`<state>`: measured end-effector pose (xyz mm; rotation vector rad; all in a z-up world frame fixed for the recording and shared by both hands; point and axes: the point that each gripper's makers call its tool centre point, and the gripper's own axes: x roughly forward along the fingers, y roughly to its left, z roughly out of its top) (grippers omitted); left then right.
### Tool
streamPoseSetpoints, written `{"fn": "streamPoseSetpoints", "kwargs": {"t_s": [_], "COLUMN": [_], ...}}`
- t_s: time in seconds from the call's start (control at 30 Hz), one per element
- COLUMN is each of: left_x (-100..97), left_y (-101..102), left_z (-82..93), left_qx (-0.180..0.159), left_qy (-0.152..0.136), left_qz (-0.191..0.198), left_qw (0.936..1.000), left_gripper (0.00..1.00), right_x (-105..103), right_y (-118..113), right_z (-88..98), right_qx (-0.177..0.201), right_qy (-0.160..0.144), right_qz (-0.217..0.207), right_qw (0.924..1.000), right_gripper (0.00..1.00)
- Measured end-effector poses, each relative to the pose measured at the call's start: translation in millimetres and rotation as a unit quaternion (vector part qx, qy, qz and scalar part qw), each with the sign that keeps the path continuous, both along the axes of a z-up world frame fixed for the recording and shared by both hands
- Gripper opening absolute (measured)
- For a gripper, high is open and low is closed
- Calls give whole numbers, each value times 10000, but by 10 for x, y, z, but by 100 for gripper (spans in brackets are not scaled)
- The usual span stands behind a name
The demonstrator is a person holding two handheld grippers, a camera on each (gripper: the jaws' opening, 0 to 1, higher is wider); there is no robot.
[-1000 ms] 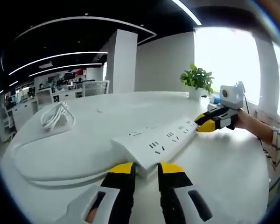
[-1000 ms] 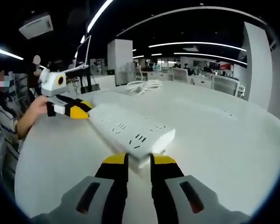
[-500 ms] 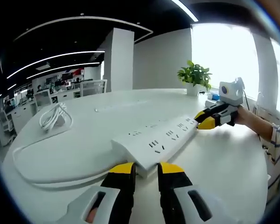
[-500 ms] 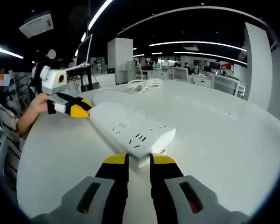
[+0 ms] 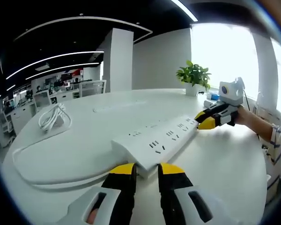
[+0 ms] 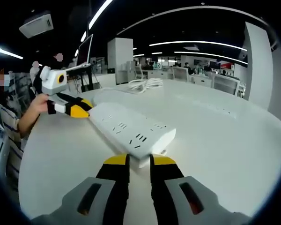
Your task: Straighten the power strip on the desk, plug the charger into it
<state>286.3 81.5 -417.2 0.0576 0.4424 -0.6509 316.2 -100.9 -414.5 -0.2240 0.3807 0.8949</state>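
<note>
Looks like the straightening step: the white power strip (image 5: 155,140) lies flat on the desk (image 5: 225,168), pinched at both ends. The left gripper (image 5: 146,169) has its jaws narrowed onto one short end of the strip, and the right gripper (image 6: 138,161) clamps the opposite end. The coiled charger cable (image 5: 54,117) sits well apart from the strip. Next, I'd guess, both ends need swinging together until it's square.
</note>
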Motion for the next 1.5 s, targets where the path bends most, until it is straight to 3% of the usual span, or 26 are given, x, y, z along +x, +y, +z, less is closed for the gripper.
{"fn": "streamPoseSetpoints", "kwargs": {"t_s": [0.73, 1.5], "left_x": [-92, -93], "left_y": [-47, -41], "left_z": [-12, -9], "left_qx": [150, 87], "left_qy": [12, 26], "left_qz": [-80, -104], "left_qw": [9999, 9999], "left_gripper": [18, 18], "right_x": [-57, -73], "right_y": [-39, -47], "right_z": [0, -4], "right_qx": [-78, -142], "right_qy": [53, 94], "right_qz": [-21, -91], "right_qw": [10000, 9998], "right_gripper": [16, 16]}}
